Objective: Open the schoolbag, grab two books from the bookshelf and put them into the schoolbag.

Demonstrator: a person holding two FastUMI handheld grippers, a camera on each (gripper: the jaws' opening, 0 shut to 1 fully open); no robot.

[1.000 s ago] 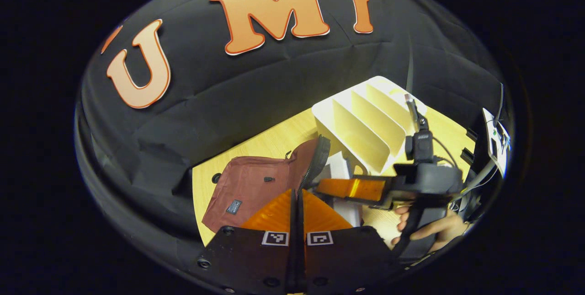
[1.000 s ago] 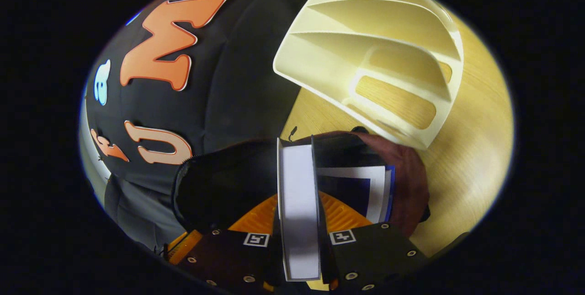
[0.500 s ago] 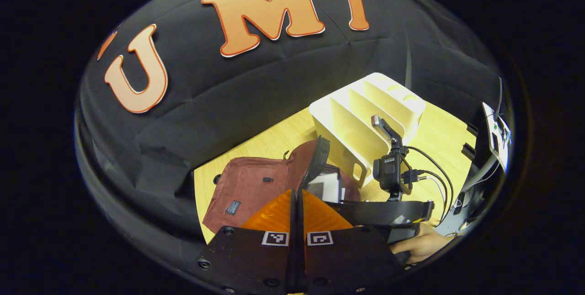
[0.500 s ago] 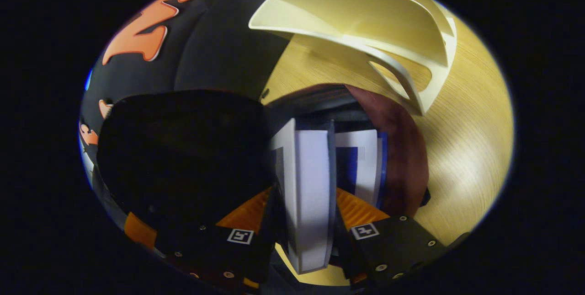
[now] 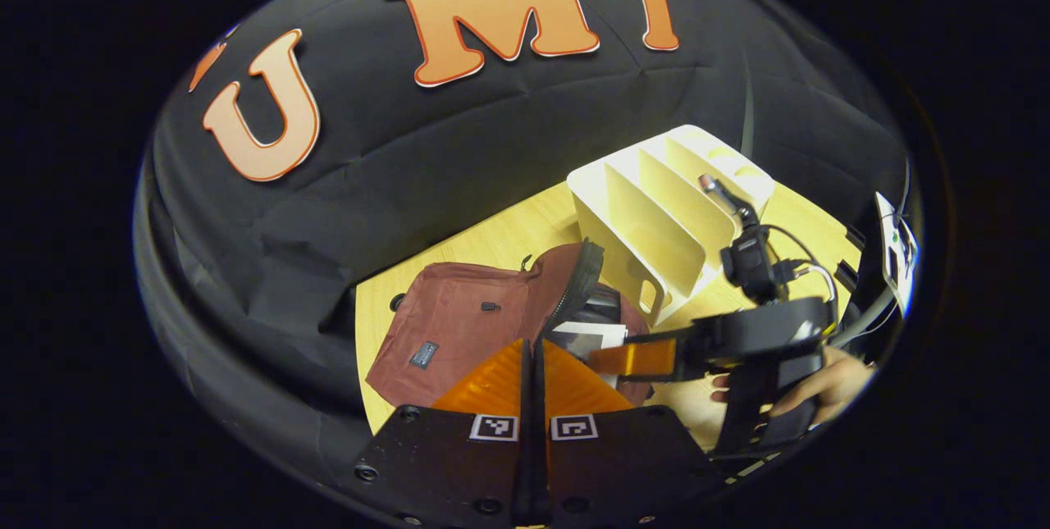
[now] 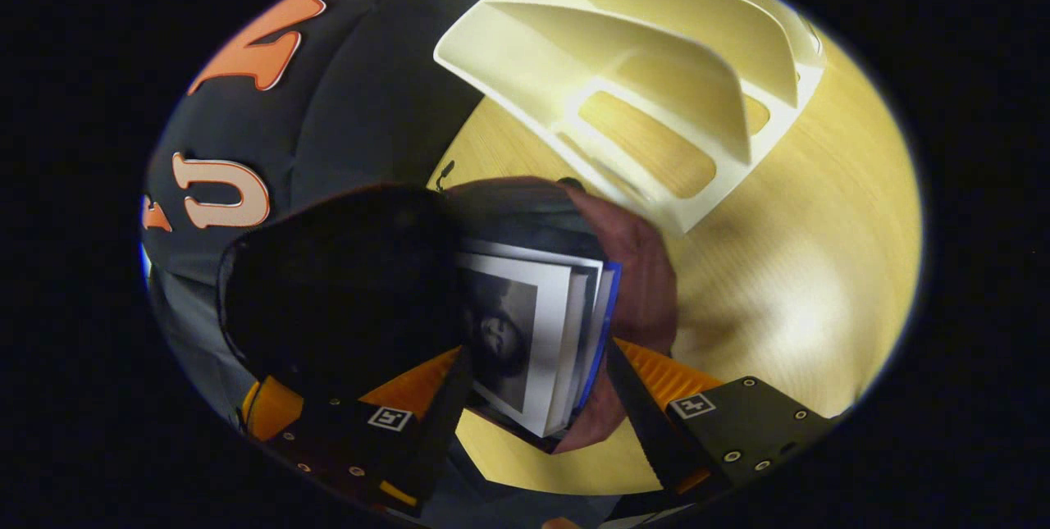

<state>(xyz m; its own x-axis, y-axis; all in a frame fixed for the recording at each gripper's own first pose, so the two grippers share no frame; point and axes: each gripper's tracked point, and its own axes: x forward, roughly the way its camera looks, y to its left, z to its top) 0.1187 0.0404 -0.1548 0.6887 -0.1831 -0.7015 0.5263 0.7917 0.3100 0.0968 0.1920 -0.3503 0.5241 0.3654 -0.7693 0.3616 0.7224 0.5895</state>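
Wooden table [image 6: 804, 266], bare and open to the right. White bookshelf [image 6: 656, 78] beside the maroon schoolbag [image 5: 459, 324], flap thrown back. Two books [image 6: 545, 332] lie inside the bag's mouth. Right gripper [image 6: 533, 398] fingers spread, straddling the books. Left gripper [image 5: 533, 369] fingers pressed together, empty.

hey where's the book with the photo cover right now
In the right gripper view, the photo-cover book lies in the open maroon schoolbag, stacked against a blue-edged book, between the open fingers of the right hand-held gripper, just below the cream bookshelf.
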